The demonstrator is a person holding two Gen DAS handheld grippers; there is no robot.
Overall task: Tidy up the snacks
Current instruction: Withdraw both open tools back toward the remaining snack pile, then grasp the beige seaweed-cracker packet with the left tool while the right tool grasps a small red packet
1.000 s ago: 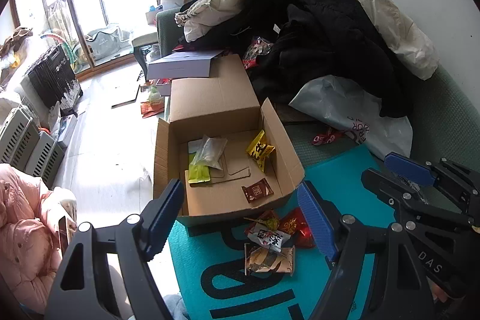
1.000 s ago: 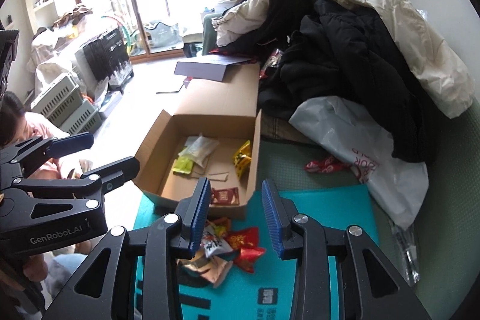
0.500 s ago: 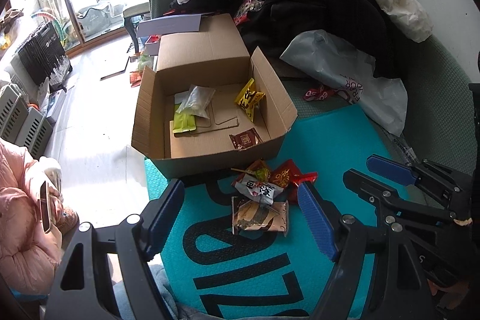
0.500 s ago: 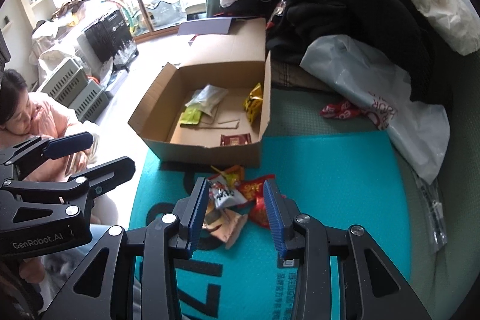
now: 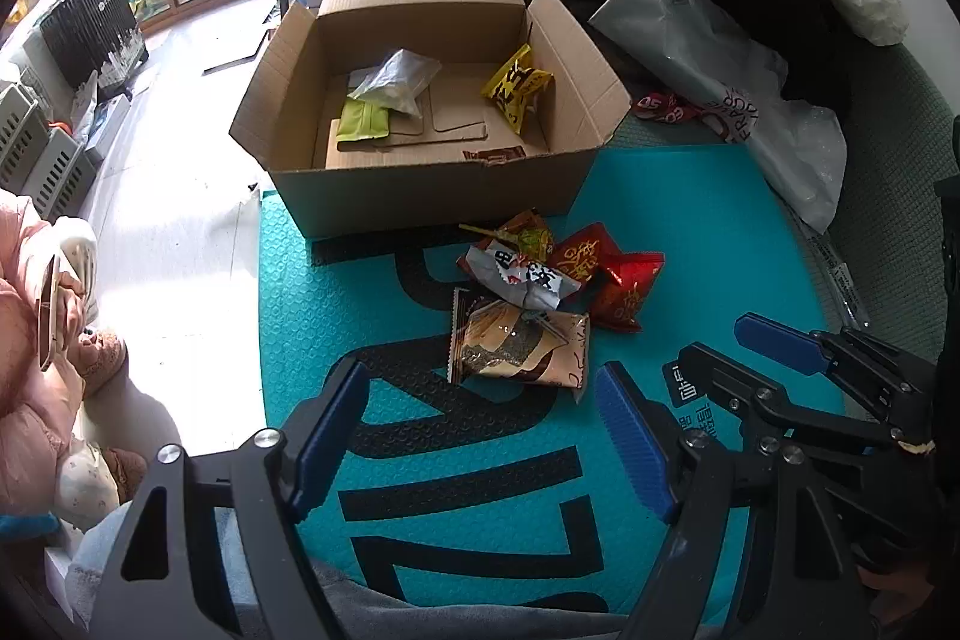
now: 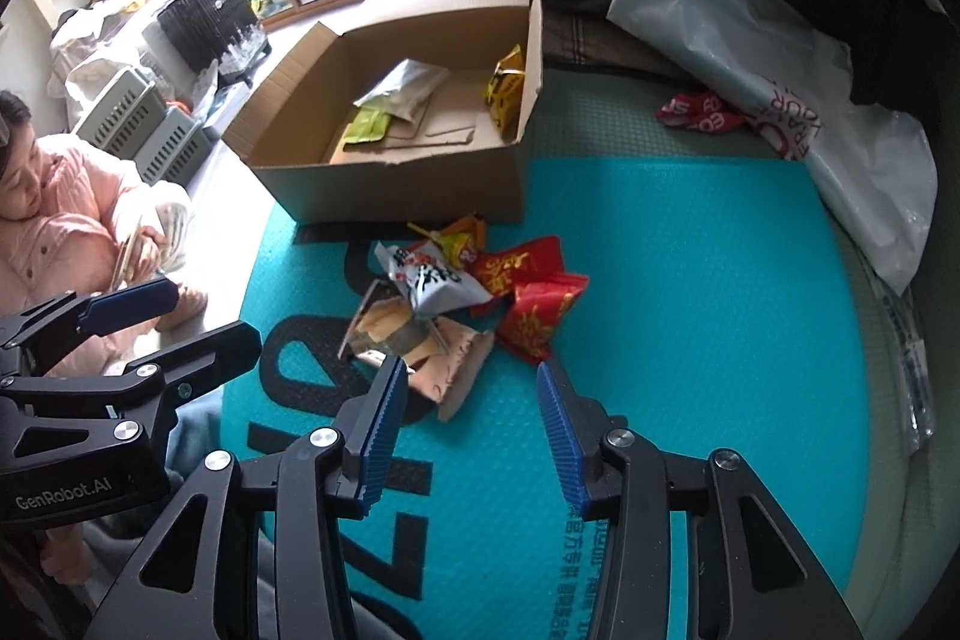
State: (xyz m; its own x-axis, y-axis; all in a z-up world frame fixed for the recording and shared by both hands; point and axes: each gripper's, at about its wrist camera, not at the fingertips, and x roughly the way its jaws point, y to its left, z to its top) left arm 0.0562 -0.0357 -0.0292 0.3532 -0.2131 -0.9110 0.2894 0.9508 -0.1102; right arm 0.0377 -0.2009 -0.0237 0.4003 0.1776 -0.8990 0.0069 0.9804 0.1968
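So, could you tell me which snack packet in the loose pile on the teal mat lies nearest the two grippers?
The brown-and-beige packet, at the pile's near edge. The white packet with black lettering and the red packets lie beyond it, toward the cardboard box.

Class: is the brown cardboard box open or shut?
Open. The brown cardboard box has its flaps folded out, and the yellow snack packet shows inside it.

mat [image 5: 690, 220] right of snacks [image 5: 528, 304]: free | box [image 5: 420, 196]: blocks behind
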